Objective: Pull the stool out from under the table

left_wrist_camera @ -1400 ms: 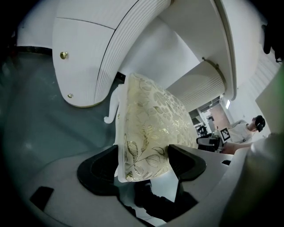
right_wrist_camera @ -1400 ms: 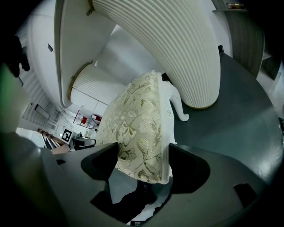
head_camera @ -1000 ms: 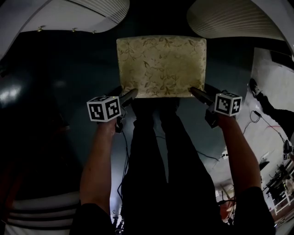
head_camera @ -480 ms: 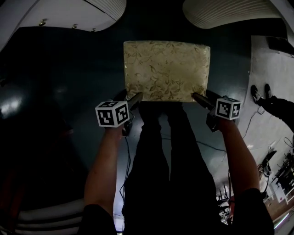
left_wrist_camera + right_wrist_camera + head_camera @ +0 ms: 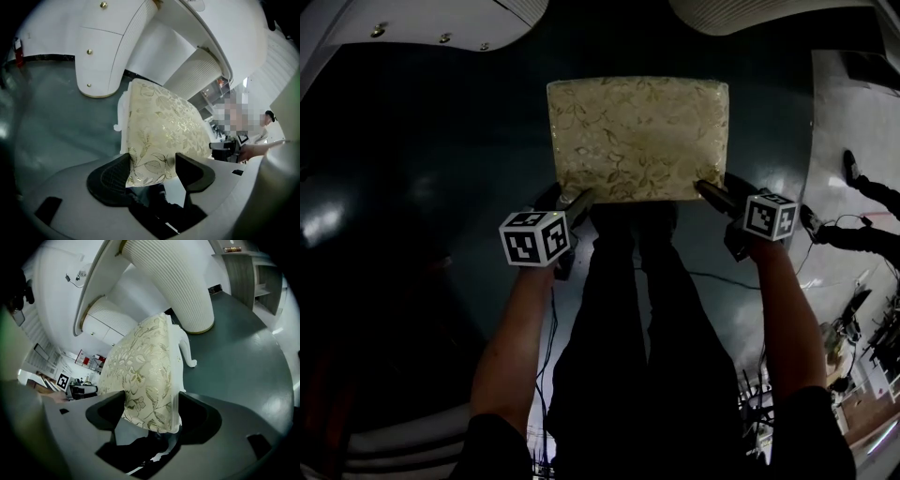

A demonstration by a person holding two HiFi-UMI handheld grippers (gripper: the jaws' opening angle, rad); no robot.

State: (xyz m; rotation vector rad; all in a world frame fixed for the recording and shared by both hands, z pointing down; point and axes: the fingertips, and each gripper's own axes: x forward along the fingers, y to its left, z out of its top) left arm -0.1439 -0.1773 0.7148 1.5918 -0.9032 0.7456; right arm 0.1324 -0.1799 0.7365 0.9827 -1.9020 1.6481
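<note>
Head view first: the stool (image 5: 637, 139) sits on the dark floor (image 5: 412, 169) right in front of the person. Its whole floral seat shows, and the white table (image 5: 422, 23) edges are up at the top of the picture. The left gripper (image 5: 567, 197) and right gripper (image 5: 717, 187) are each on a near corner of the seat.

Left gripper view: the cushion corner is wedged between the jaws. They've just been closing and look clamped on it, standing wide because the padding is thick.

Right gripper view: same deal. The other corner fills the gap, both pads are against the fabric, and a white stool leg (image 5: 187, 350) is on the floor beyond.

My read is we're late in the pull, with the stool looking basically clear of the table. Next up is probably one more short, even drag toward the body, both sides together so it doesn't twist, then letting go.
</note>
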